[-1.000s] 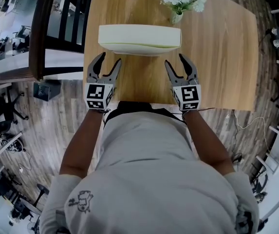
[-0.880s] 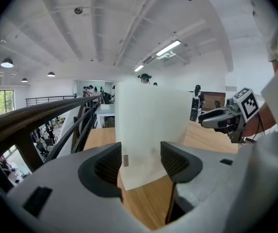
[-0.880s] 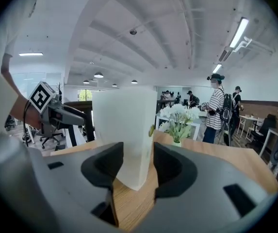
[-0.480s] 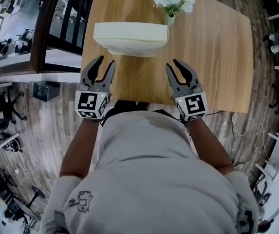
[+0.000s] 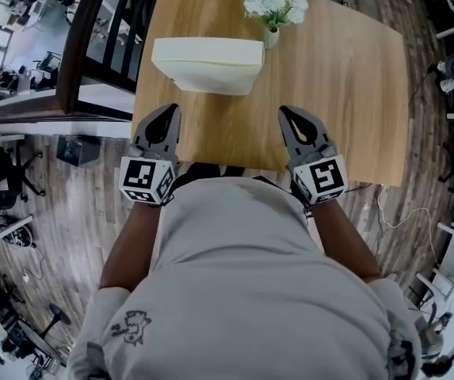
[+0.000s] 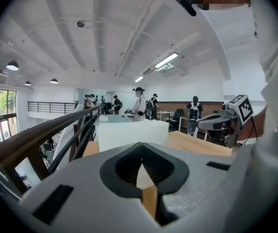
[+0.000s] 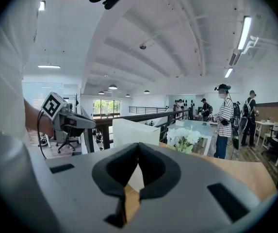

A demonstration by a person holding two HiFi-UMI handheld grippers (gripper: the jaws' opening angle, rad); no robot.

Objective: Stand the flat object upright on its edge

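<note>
The left hand-held gripper (image 5: 170, 111) and the right hand-held gripper (image 5: 285, 112) are both closed on nothing, over the near edge of the surface (image 5: 337, 93) and clear of the white slab (image 5: 207, 60) farther back. The slab appears to stand on its long edge already, so the task looks done. From above, its foot is hard to read, and I cannot tell whether it touches the flowers (image 5: 274, 2) beside it.

Left tool (image 5: 167, 111) and right tool (image 5: 287, 115) side by side, both jaws together, empty
</note>
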